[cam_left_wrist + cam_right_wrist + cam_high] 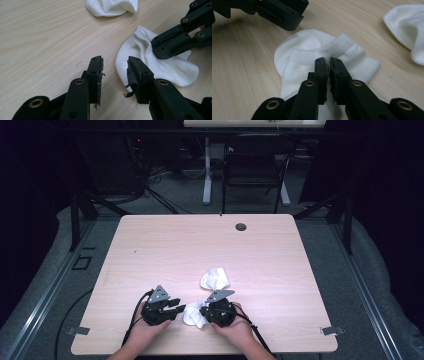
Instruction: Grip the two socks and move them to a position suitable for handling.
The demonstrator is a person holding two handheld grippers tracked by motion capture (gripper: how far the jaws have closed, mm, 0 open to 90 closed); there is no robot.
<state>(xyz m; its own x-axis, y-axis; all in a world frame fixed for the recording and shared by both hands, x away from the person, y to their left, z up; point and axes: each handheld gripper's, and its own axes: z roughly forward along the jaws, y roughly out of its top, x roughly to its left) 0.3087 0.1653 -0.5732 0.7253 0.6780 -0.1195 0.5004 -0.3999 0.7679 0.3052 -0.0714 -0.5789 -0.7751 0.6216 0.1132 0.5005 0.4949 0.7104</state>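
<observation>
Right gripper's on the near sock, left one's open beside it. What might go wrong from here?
The right gripper pinches only a thin fold of the near sock, so it may slip free if pulled. The left gripper stands open at the sock's edge, and closing could catch nothing. The second sock lies close behind; a wide sweep might drag it.

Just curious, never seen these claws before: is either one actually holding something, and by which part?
The right gripper pinches the near white sock just below its ribbed cuff. The left gripper is open, holding nothing.
</observation>
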